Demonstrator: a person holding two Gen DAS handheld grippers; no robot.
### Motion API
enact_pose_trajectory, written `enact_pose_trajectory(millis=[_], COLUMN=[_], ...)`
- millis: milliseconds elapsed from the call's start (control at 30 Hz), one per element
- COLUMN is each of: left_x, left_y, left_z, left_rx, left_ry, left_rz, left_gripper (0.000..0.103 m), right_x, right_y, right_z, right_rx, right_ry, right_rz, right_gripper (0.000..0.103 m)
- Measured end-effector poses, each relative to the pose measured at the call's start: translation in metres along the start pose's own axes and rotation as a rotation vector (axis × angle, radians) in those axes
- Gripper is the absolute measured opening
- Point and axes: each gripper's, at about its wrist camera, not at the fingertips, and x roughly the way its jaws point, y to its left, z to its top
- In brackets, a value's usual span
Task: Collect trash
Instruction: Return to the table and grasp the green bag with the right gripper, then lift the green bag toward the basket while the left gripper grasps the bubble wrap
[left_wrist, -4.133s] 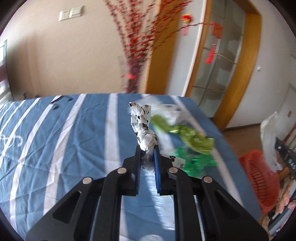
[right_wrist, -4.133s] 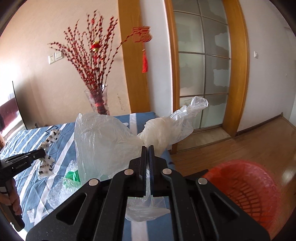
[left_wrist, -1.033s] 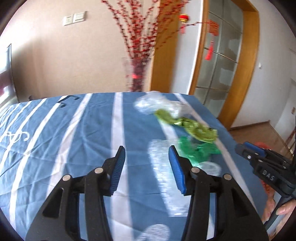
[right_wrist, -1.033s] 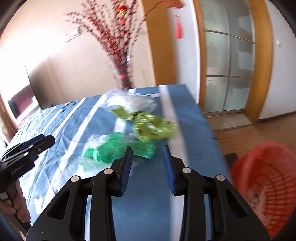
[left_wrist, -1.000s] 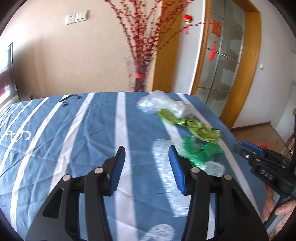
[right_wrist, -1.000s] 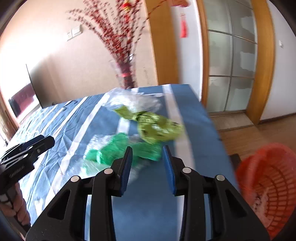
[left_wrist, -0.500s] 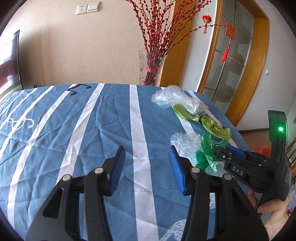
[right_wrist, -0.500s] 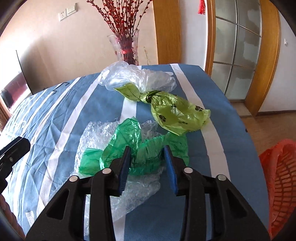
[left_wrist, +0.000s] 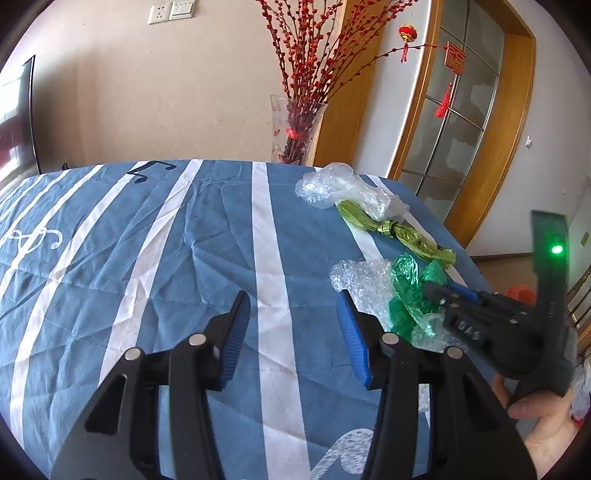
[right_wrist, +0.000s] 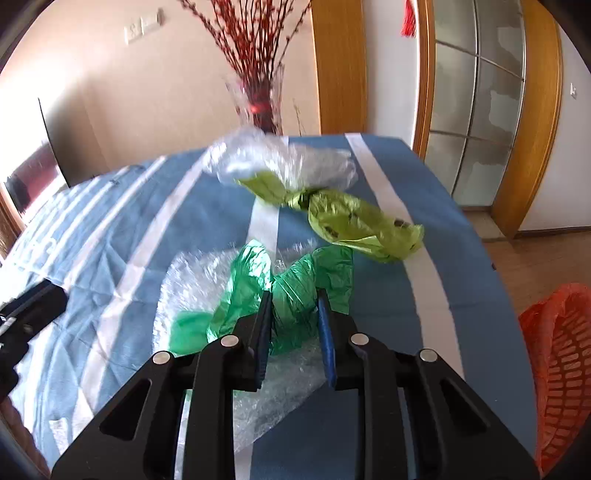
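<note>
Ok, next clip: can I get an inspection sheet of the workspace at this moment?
Surface: blue white-striped tablecloth, wrinkled.
Job's things: dark green plastic bag on clear bubble wrap; lime green knotted bag against crumpled clear plastic bag; red mesh basket on the floor beside the table.
Clutter: nothing seen.
Grippers: left gripper open, empty; right gripper has just been closing, pads on the dark green plastic bag.
Cables: nothing seen.
Surroundings: glass vase of red branches, wood-framed glass door.
</note>
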Motion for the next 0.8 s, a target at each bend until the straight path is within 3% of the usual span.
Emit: enact_pose_trajectory(millis=[267,600,700,733,800], left_x=[0.006,0.008,0.009,0.009,0.009], left_y=[-0.015,-0.047,-0.05,-0.05,-0.05], left_z=[0.003,0.001,0.001,0.002,0.001], left_rx=[0.017,0.08,0.088,0.089,0.091], left_ry=[0.019,0.032,0.033,0.034,0.033], left_rz=[-0.037,-0.08,-0.083,-0.083,-0.082], left_gripper=[0.049,0.049,0.049,0.049,0.049], right_x=[-0.041,-0.05,-0.048,-0.047,-0.047], right_y=[-0.02,-0.051,-0.059,-0.061,-0.063], right_z=[0.017,0.013,0.01,0.01,0.009], right_rx=[0.054,0.087,0.087,0.083,0.08], right_ry=[-0.115,-0.133,-0.133,-0.125,-0.121], right_rz=[0.021,-0.003,-0.039,-0.049,-0.066], right_gripper=[0.024,0.026,0.032,0.039,0.04])
